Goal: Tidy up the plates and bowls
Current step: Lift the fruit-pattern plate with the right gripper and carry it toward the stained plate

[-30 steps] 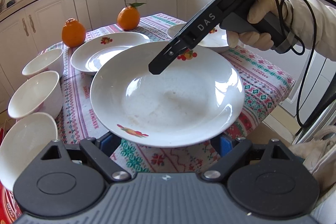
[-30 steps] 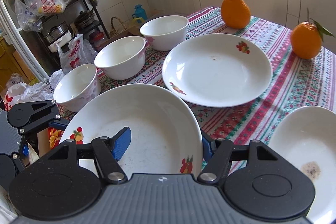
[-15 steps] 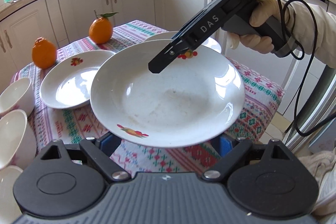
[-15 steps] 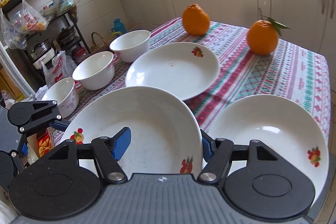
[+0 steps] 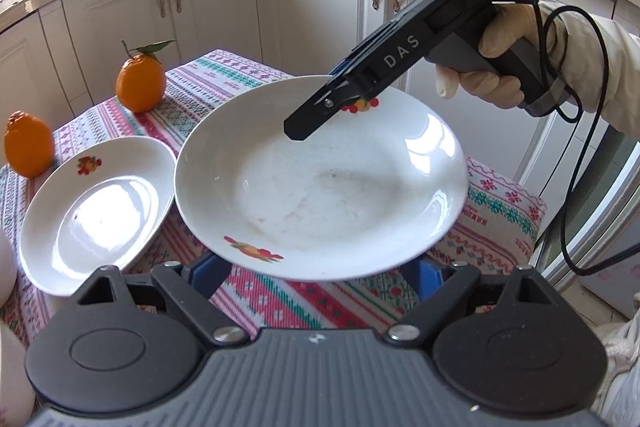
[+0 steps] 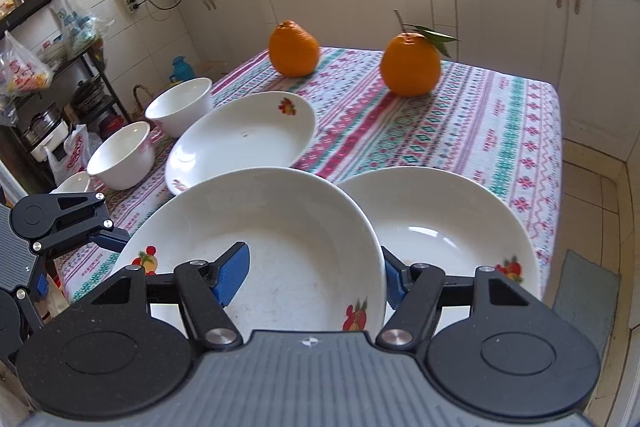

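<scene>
Over the last second the carried plate [image 6: 280, 227] has travelled sideways across the desk [image 6: 500, 131], away from the bowls. It now hangs partly over the near-corner plate [image 6: 440, 227], hiding that plate's left edge in the right wrist view.

The right claw [image 6: 314, 255] is pinched on the carried plate's rim, one blue pad inside the dish and the other outside it. From the left wrist view it reaches in over the far rim. The left claw [image 5: 320, 273] stands wide, its fingers spread below the near rim. Whether the plate rests on them or just clears them cannot be told.

The step in hand looks like stacking: bringing this plate onto the corner plate. The next move would call for centring it over that plate, keeping it level and lowering it until the two nest. Only then should the pinch be let go, so china does not knock china near the desk edge.

The carried plate holds no food, only a faint dull smear in its well. The corner plate and the middle plate [image 6: 244, 143] look empty where visible. The far bowl [image 6: 180, 105] and the nearer bowl [image 6: 122, 155] show white, empty insides. A third bowl [image 6: 74, 183] is mostly hidden. Two oranges [image 6: 294, 49] sit loose on the cloth at the far side.
</scene>
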Available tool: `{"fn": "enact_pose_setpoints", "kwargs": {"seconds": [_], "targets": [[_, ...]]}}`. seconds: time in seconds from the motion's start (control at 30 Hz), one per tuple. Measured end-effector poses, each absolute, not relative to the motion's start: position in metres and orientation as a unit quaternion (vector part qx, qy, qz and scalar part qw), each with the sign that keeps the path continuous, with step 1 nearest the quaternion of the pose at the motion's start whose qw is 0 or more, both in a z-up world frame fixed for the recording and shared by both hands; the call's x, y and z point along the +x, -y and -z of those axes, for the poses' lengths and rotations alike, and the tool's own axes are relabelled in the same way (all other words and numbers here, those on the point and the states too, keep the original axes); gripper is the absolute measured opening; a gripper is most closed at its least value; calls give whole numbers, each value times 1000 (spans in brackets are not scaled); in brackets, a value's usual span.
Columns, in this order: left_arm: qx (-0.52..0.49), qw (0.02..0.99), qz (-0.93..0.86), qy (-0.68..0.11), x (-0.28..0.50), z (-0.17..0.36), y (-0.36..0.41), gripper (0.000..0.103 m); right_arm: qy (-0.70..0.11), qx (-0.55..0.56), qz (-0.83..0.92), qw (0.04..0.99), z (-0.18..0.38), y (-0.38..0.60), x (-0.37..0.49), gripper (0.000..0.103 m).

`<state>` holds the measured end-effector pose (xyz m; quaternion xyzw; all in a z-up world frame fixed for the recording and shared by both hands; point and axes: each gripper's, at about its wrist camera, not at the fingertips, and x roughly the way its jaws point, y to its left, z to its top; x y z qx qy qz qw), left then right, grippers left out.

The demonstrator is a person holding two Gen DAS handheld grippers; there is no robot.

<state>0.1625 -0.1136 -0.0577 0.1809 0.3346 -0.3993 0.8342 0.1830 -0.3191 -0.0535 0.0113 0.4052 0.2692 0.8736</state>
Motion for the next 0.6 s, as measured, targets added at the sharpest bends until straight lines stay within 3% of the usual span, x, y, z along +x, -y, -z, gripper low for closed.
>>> {"fn": "enact_pose_setpoints", "kwargs": {"seconds": [0.6], "targets": [[198, 829, 412, -321, 201, 60, 155, 91, -406, 46, -224, 885, 72, 372, 205, 73]]}}
